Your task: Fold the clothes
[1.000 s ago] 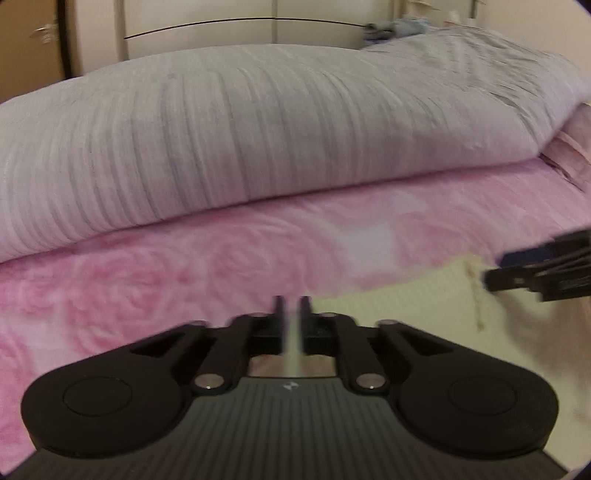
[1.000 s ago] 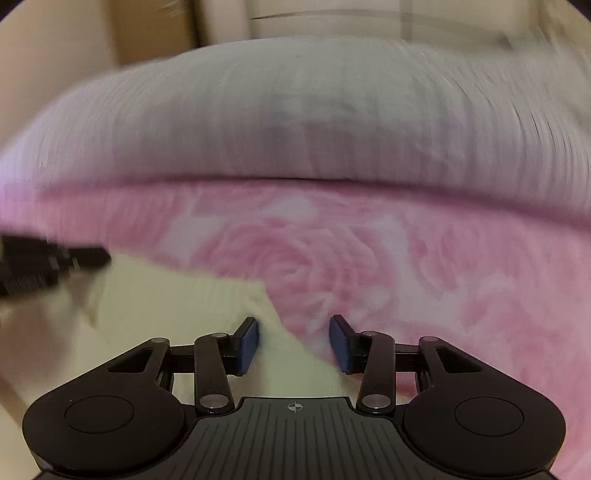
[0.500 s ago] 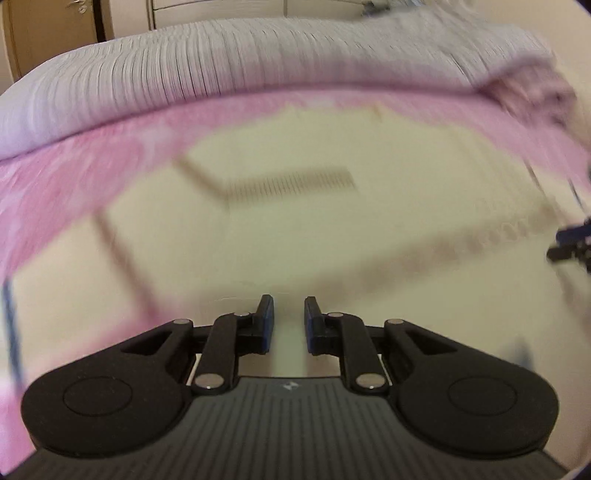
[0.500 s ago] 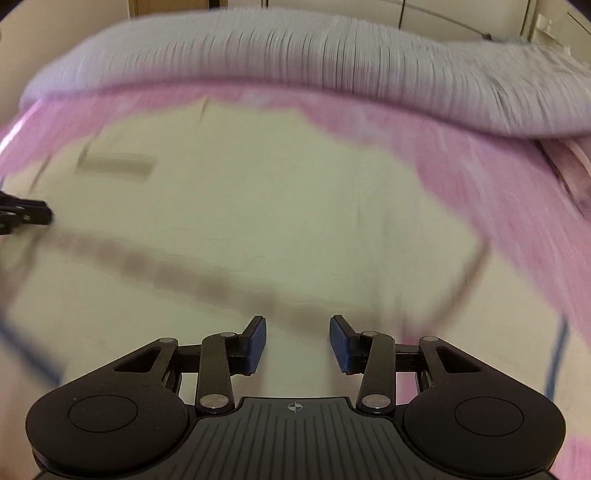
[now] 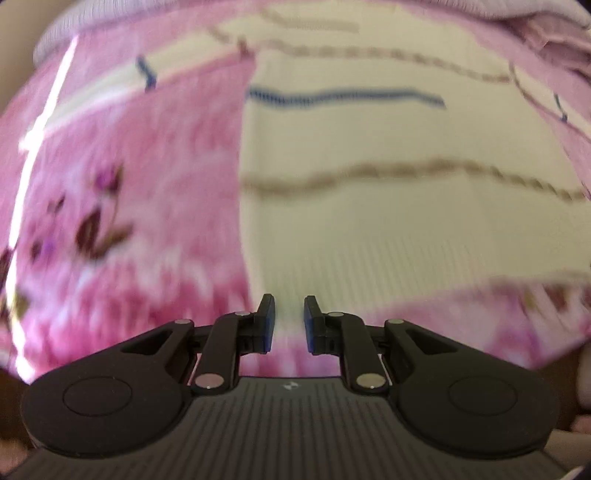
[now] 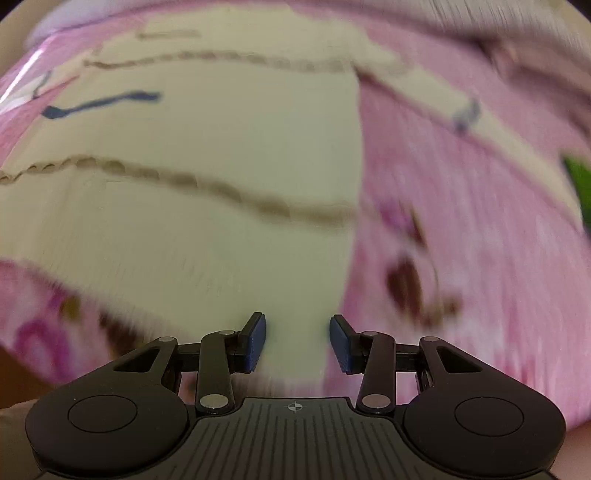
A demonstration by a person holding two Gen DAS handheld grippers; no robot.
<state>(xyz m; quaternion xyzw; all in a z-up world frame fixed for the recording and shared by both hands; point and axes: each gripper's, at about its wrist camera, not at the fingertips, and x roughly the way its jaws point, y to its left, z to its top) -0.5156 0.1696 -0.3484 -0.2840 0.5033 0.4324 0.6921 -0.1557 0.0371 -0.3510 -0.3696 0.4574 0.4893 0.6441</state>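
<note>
While both cameras look down along their fingers, a cream sweater (image 5: 388,221) lies spread flat on a pink bedspread (image 5: 140,192) printed with dark flowers. Both views are blurred, so fine detail is hard to make out.

Seen from the left wrist camera, the left gripper (image 5: 289,319) sits at the sweater's near hem, close to its left corner. Its two blue-padded fingers (image 5: 266,321) stand apart with a narrow gap between them, and nothing is held there; cream cloth and pink bedspread show through the gap. The sweater fills the right half of this view. A brown wavy stripe (image 5: 406,173) crosses its body, and a blue stripe (image 5: 343,96) runs across higher up. One sleeve (image 5: 110,88) stretches away to the upper left over the bedspread.

Seen from the right wrist camera, the right gripper (image 6: 297,343) is near the sweater's (image 6: 203,229) other bottom corner. Its fingers (image 6: 256,341) are spread wider, empty, with cream cloth visible between them. The sweater fills the left half, its straight side edge running up the middle. The other sleeve (image 6: 443,99) reaches toward the upper right. A small green patch (image 6: 578,177) shows at the right edge; I cannot tell what it is.

A grey-lilac quilt (image 5: 517,7) lies along the far side of the bed.
</note>
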